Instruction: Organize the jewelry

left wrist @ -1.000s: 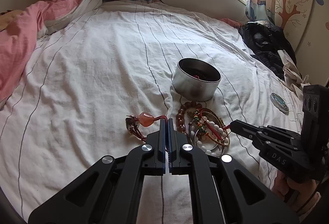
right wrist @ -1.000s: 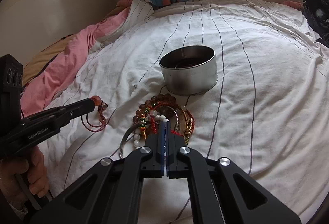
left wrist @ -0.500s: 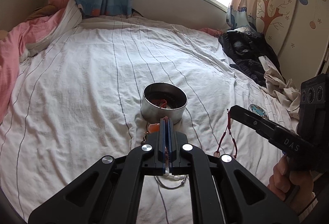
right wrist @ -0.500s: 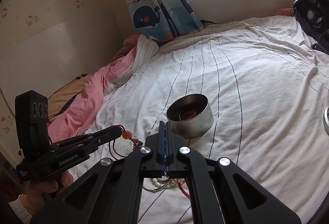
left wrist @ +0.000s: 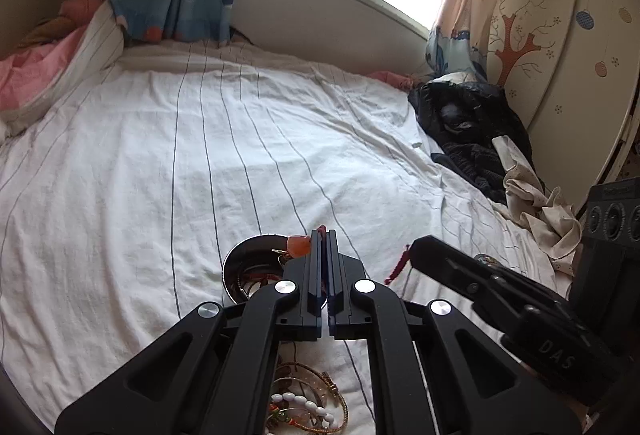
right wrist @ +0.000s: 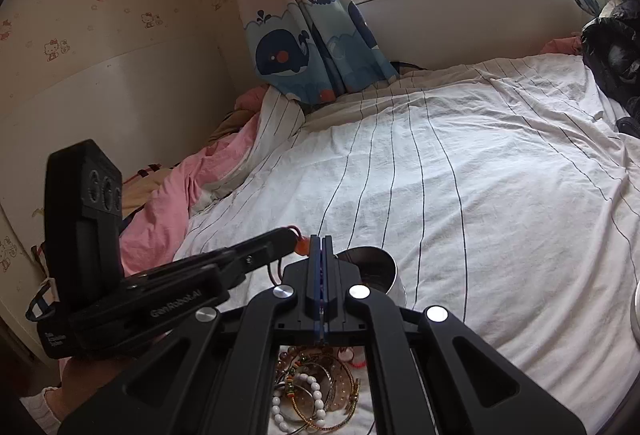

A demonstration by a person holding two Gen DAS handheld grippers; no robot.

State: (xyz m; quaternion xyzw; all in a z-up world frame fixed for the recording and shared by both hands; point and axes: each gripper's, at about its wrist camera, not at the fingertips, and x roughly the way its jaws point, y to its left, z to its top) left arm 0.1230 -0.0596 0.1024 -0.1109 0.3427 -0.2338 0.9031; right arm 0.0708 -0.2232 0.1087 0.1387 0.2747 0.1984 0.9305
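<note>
My left gripper (left wrist: 324,235) is shut on a red cord with an orange stone pendant (left wrist: 298,246), held just above the round metal tin (left wrist: 240,275). The tin holds some red jewelry. In the right wrist view the left gripper (right wrist: 290,233) and the pendant (right wrist: 302,245) hang beside my right gripper (right wrist: 321,239), near the tin (right wrist: 376,263). My right gripper (left wrist: 416,247) is shut on a dark red cord bracelet (left wrist: 396,267) that dangles from its tip. A jewelry pile (right wrist: 316,391) of bangles and white and brown bead bracelets lies on the sheet below both grippers.
The white striped bed sheet (left wrist: 200,155) spreads toward the window wall. Pink bedding (left wrist: 36,75) is bunched at the left and dark clothes (left wrist: 468,123) at the right by a wardrobe. A round lid (right wrist: 636,311) lies at the right edge. A person's hand (right wrist: 92,375) grips the left handle.
Both grippers lifted off the bed with their pieces. The left carried the orange pendant from beside the pile up over the tin; the right pulled a red cord out of the pile.
</note>
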